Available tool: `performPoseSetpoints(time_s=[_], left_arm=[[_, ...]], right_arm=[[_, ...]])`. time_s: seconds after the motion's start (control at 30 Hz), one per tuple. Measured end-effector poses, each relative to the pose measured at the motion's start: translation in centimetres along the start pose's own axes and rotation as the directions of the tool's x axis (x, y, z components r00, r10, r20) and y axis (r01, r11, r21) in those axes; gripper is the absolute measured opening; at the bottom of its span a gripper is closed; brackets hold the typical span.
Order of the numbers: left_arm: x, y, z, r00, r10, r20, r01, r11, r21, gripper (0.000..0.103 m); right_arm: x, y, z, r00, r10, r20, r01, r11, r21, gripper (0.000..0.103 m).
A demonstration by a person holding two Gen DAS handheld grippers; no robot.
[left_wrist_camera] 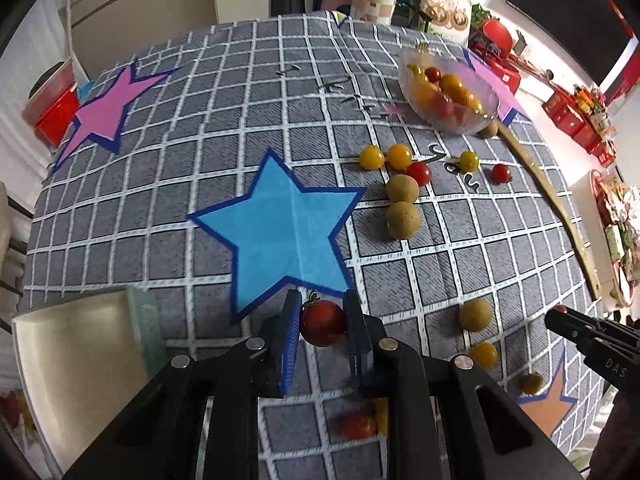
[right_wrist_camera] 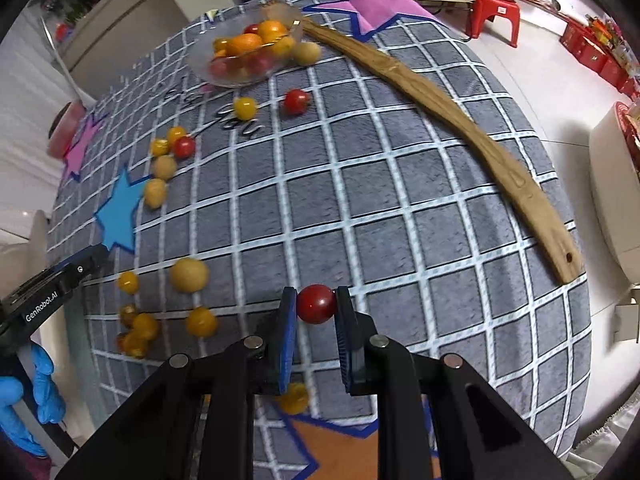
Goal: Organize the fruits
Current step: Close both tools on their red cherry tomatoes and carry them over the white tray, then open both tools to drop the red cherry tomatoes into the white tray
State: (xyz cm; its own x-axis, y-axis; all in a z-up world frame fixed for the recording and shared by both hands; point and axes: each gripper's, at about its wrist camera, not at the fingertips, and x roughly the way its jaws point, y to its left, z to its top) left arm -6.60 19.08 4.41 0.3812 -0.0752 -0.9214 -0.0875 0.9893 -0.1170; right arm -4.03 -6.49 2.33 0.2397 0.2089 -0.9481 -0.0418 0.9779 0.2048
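Note:
My left gripper (left_wrist_camera: 322,322) is shut on a red cherry tomato (left_wrist_camera: 323,323) with a green stem, held above the near tip of the blue star (left_wrist_camera: 286,224). My right gripper (right_wrist_camera: 316,305) is shut on a smooth red cherry tomato (right_wrist_camera: 316,304) above the grey checked cloth (right_wrist_camera: 400,220). A glass bowl (left_wrist_camera: 448,90) at the far right holds orange, yellow and red fruits; it also shows in the right wrist view (right_wrist_camera: 244,52). Loose yellow tomatoes (left_wrist_camera: 372,157), red tomatoes (left_wrist_camera: 419,173) and tan round fruits (left_wrist_camera: 403,220) lie scattered on the cloth.
A long wooden spatula (right_wrist_camera: 460,136) lies along the right side of the cloth, its head resting in the bowl. A pale tray (left_wrist_camera: 80,360) sits at the near left edge. A pink star (left_wrist_camera: 106,112) and an orange star (right_wrist_camera: 332,452) mark the cloth.

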Motion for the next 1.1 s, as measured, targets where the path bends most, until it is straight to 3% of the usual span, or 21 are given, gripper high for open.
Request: performPoseSetpoints(time_s=[0.2,0.4,0.77,0.9,1.1], left_arm=[[-2.0,3.9,-0.2,1.000,0.021,0.006,-0.021,0.999,-0.041,0.023],[-3.8,8.4,-3.2,0.997,0.083,-0.004,-0.083,0.991,-0.106,0.023],[-4.4,17.9,-7.7,0.978,0.203,-0.049,-0.208,0.953,-0.221,0.023],[-4.0,19.8,-8.6,0.973,0.224,-0.061,-0.232,0.941,-0.248,0.023],[-3.4,20.7,-9.8,0.970,0.233,-0.074,-0.244,0.941,-0.237,0.023]], right_arm=[[-1.4,4.8,-1.6,0.999,0.047,-0.001,-0.047,0.997,-0.055,0.020],[-1.5,11.5,-2.2,0.991,0.129,-0.028,-0.131,0.981,-0.143,0.020],[0.1,25.4,-3.8,0.958,0.258,-0.121,-0.284,0.907,-0.311,0.020],[1.6,29.2,-4.5,0.949,0.268,-0.164,-0.309,0.888,-0.340,0.020],[4.7,32.6,-5.0,0.957,0.214,-0.198,-0.276,0.883,-0.379,0.020]])
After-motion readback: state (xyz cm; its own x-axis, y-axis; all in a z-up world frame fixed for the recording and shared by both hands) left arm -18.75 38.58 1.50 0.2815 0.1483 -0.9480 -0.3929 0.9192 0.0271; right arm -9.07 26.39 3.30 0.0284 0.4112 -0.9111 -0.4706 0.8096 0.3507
